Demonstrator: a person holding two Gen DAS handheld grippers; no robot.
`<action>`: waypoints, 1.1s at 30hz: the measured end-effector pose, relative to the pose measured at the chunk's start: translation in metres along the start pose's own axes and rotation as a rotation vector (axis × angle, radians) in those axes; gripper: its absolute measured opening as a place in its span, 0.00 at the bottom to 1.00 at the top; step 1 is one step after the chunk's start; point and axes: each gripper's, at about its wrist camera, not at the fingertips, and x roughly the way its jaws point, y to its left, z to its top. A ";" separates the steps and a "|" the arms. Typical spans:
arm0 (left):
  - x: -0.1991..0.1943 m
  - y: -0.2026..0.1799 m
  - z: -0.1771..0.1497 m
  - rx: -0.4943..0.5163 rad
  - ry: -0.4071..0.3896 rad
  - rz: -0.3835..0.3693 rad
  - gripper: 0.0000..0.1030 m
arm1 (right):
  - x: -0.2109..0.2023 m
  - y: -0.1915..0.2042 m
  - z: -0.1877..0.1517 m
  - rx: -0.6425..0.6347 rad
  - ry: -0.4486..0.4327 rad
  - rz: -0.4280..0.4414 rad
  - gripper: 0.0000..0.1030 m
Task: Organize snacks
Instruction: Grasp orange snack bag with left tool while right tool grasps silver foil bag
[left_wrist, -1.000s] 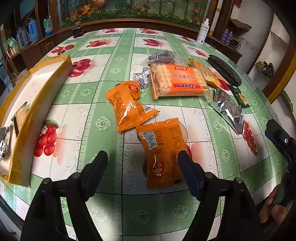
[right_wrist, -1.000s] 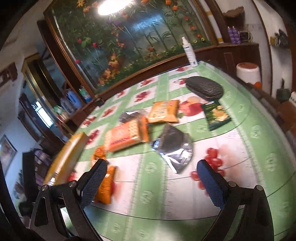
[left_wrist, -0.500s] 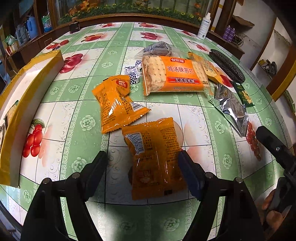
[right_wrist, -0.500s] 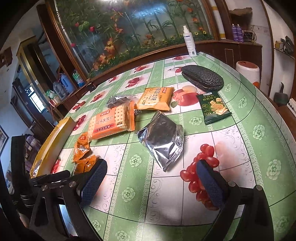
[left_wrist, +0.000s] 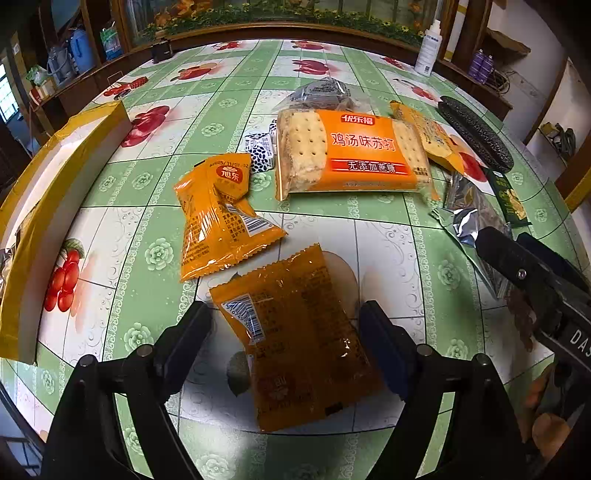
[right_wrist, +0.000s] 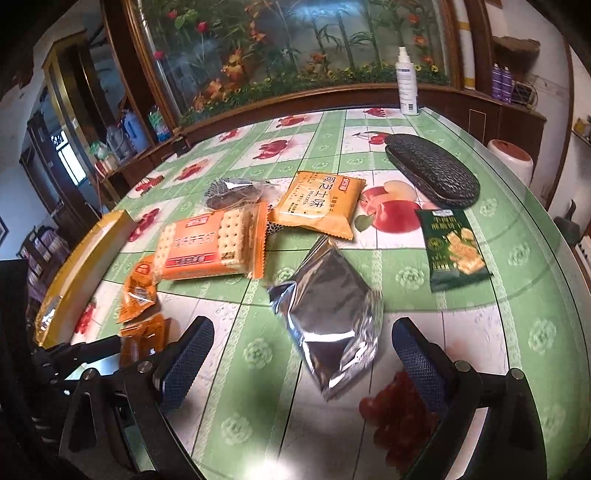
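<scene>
A round table (left_wrist: 229, 85) under a glossy green-and-white checked cloth with fruit prints carries scattered snacks: two crinkled orange foil packets (left_wrist: 295, 332) (left_wrist: 218, 221), a large orange cracker pack (left_wrist: 351, 155), a small blue-and-white wrapped sweet (left_wrist: 260, 153), a clear bag of dark biscuits (left_wrist: 321, 92), a yellow pretzel pouch (right_wrist: 319, 203), a silver foil pouch (right_wrist: 328, 317), a dark green snack sachet (right_wrist: 452, 249), a black textured oval case (right_wrist: 430, 173), a white spray bottle (right_wrist: 406, 85) and a long yellow-edged cardboard box (left_wrist: 55, 192).

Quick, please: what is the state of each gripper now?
Left gripper: opening, astride flat orange snack packet, not gripping.
Right gripper: open, empty, over crinkled silver foil bag.
</scene>
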 end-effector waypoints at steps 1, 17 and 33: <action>0.001 -0.001 0.000 0.002 -0.004 0.021 0.84 | 0.005 0.001 0.003 -0.018 0.013 -0.008 0.96; 0.004 0.016 0.006 0.081 -0.039 -0.026 0.80 | 0.041 0.005 0.012 -0.187 0.133 -0.073 0.91; -0.010 0.039 -0.008 0.098 -0.055 -0.114 0.55 | 0.015 0.001 -0.003 -0.052 0.073 0.031 0.63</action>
